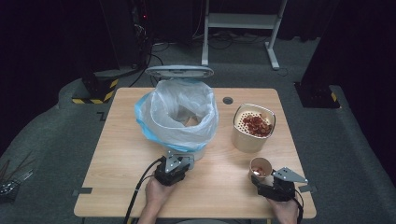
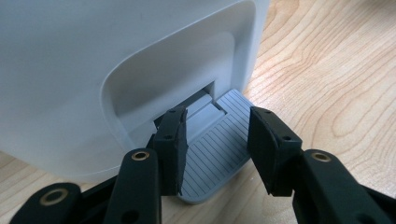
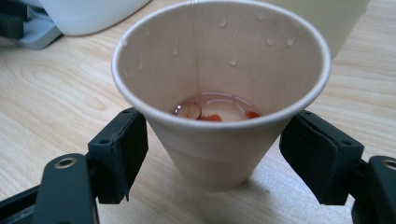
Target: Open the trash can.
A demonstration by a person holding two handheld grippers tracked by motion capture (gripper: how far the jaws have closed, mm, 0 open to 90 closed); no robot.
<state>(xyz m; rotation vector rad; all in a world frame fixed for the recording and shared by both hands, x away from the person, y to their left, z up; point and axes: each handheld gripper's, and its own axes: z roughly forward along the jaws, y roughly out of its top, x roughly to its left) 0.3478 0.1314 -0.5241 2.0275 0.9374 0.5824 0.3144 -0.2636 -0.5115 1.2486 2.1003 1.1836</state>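
While we looked down on the table (image 1: 116, 186), these were the things, from left to right:

Left gripper (image 1: 173, 164): we saw it at the foot of the bin (image 1: 180, 119), held by the left hand (image 1: 156, 192). From its own view the jaws stood a little apart over the grey ribbed pedal (image 2: 212, 158), one on each side of it; we could not tell whether they pressed on it.

Bin: white, lined with a clear bag (image 1: 159, 116) edged in blue, lid (image 1: 179, 71) up at the back. It stood left of the table's middle, and something pale lay at the bottom of the bag.

Pail (image 1: 252, 128): a beige tub right of the bin, with a holed insert holding red bits (image 1: 258, 125).

Cup (image 1: 260, 168): a paper cup, upright on the table just in front of the pail, near the right front corner. We saw a little liquid and some red and pale bits (image 3: 205, 112) at its bottom, and drops on its inner wall.

Right gripper (image 3: 224, 154): held by the right hand (image 1: 285, 210), it sat just behind the cup. Its jaws stood wide on either side of the cup, apart from its wall, so not gripping.
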